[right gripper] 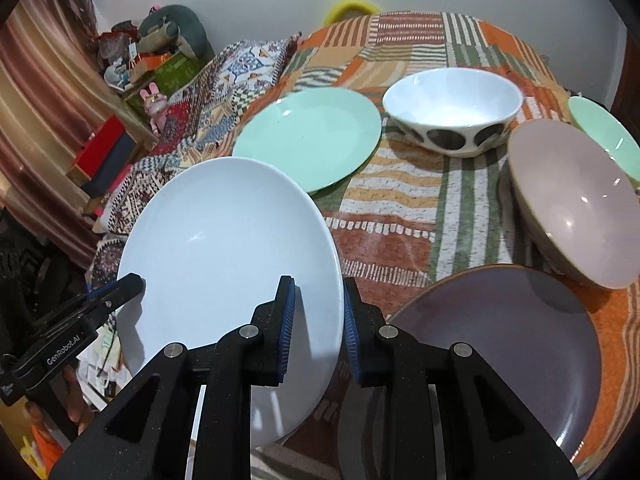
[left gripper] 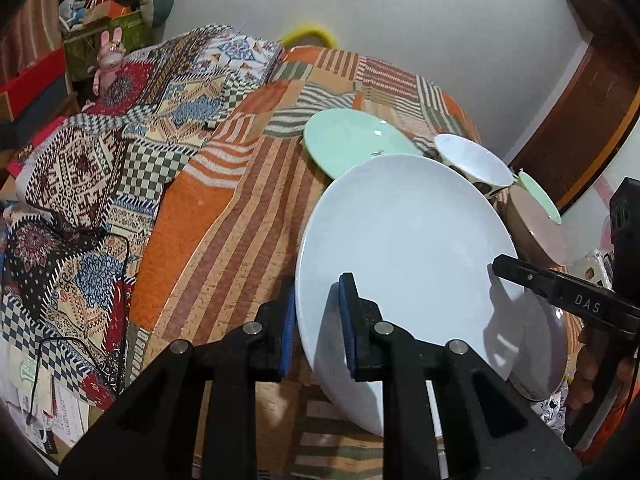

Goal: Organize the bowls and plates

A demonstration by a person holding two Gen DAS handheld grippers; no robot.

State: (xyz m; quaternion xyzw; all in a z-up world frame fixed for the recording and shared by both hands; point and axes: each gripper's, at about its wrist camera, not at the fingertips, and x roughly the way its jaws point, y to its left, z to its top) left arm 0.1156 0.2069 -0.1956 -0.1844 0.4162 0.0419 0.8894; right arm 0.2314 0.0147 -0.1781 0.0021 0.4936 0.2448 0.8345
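Observation:
A white plate [left gripper: 404, 248] is held tilted above the table by both grippers. My left gripper [left gripper: 318, 320] is shut on its left rim. My right gripper [right gripper: 318, 324] is shut on its right rim [right gripper: 224, 264]. The right gripper also shows in the left wrist view [left gripper: 500, 266], and the left gripper in the right wrist view [right gripper: 132, 282]. A grey-purple plate [right gripper: 508, 340] lies below to the right. A mint green plate [right gripper: 308, 136], a white bowl with dark spots [right gripper: 452, 112], a pinkish-grey bowl [right gripper: 576, 200] and a small green bowl [right gripper: 608, 132] sit on the table.
The table has an orange, green and white patchwork cloth [right gripper: 400, 216]. To the left, a bed or sofa with a patterned quilt [left gripper: 100, 184], a pink rabbit toy [left gripper: 110, 60] and boxes [left gripper: 36, 84]. A white wall stands behind.

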